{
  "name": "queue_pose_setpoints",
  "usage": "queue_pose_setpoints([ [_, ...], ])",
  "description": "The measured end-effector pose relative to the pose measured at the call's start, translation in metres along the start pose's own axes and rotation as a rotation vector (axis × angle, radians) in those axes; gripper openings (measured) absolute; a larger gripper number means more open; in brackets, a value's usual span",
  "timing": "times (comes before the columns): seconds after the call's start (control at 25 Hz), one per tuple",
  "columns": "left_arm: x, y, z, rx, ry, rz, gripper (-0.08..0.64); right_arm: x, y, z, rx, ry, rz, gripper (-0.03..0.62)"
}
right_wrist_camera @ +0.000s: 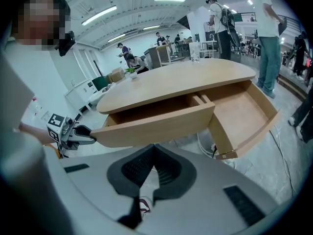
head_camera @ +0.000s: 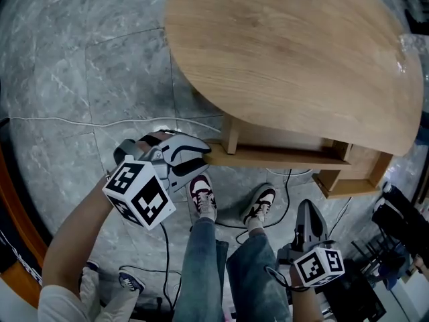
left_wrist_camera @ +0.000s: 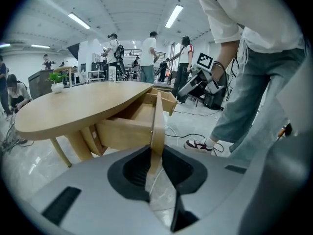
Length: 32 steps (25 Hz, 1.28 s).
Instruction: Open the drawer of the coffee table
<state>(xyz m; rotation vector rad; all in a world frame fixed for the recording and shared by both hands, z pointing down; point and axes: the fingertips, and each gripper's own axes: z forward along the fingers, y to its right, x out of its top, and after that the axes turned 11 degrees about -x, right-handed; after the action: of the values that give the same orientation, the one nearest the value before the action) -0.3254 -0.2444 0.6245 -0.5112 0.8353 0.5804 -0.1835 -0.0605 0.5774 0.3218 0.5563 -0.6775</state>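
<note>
Head view has the coffee table [head_camera: 288, 45] filling the upper right, with its drawer [head_camera: 275, 157] partly out along the lower edge of the top. The left gripper [head_camera: 196, 158], at centre left, is clenched on the end of the drawer front; the left gripper view shows the thin wooden panel pinched between the pads. The right gripper [head_camera: 305, 210], lower right, hangs apart from the furniture, its jaws pressed together on nothing. A second drawer [head_camera: 352, 173] at the right stands out too. The pull seems under way. The next move calls for a steady, straight draw toward the person without slipping off the panel's edge.
</note>
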Motion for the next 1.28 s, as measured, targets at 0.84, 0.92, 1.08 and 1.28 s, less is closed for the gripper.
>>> queue_pose_setpoints([
  [0.84,-0.004,0.076,0.008,-0.088,-0.027,-0.005,0.071,-0.025,0.008,-0.021,-0.005,0.001,0.002,-0.002],
  [0.92,-0.009,0.081,0.009,-0.094,-0.031,-0.003,0.071,-0.028,0.008,-0.02,-0.005,0.004,-0.003,-0.002],
  [1.08,-0.02,0.087,0.011,-0.099,-0.033,-0.017,0.072,-0.032,0.005,-0.017,-0.007,0.001,-0.006,0.0],
  [1.28,-0.028,0.09,0.019,-0.091,-0.056,-0.016,0.071,-0.035,0.008,-0.023,-0.001,0.006,-0.007,0.0],
])
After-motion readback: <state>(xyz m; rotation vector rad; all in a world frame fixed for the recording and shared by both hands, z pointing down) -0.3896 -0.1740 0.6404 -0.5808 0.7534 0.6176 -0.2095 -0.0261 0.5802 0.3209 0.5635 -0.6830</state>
